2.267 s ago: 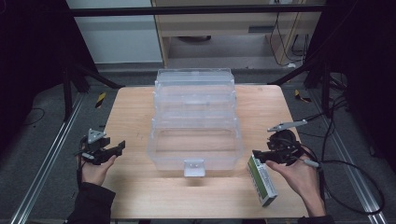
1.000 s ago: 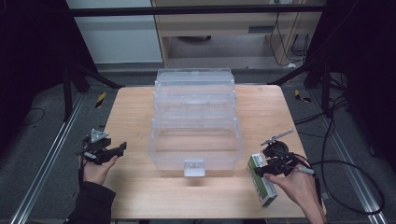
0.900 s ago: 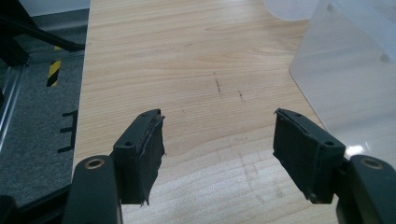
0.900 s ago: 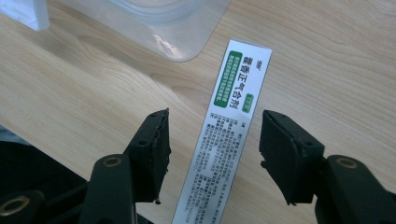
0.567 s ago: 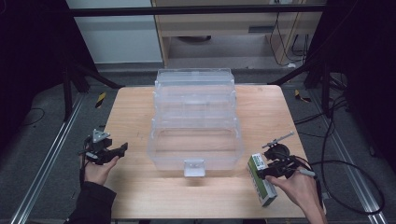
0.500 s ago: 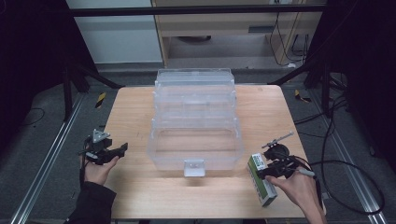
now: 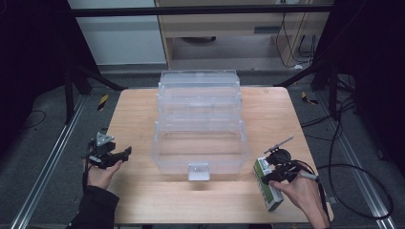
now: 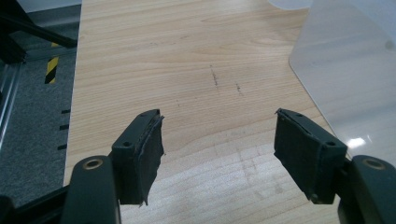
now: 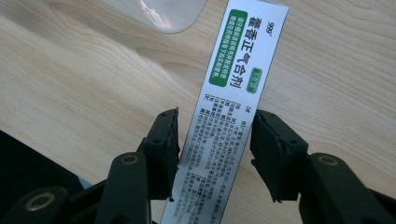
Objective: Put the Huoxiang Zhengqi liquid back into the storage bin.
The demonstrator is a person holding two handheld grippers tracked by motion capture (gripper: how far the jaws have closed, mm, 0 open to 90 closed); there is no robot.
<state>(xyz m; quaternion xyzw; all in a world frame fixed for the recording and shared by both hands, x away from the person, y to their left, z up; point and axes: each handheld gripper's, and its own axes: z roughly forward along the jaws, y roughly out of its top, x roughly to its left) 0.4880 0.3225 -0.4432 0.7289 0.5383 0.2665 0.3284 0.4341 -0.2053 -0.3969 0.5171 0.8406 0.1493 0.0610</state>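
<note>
A white and green medicine box (image 9: 243, 56) lies flat on the wooden table (image 7: 138, 114), near its front right corner (image 7: 268, 191). My right gripper (image 9: 215, 126) straddles the box's near half. Its jaws have just been closing, with the box between them. A thin gap still shows at the left pad (image 9: 168, 140), so the gripper is open. In the high view the right gripper (image 7: 270, 174) sits over the box's far end. My left gripper (image 8: 217, 126) hovers open and empty over bare wood at the table's left (image 7: 125, 153).
A clear plastic drawer unit (image 7: 200, 129) stands mid-table with its bottom drawer pulled out toward me. Its corner shows in the left gripper view (image 8: 345, 70) and the right gripper view (image 9: 163, 11). Cables (image 7: 353, 157) trail off the right edge.
The right hand has come down and forward onto the box, and its jaws have narrowed around it. The left hand and the box stay put.
</note>
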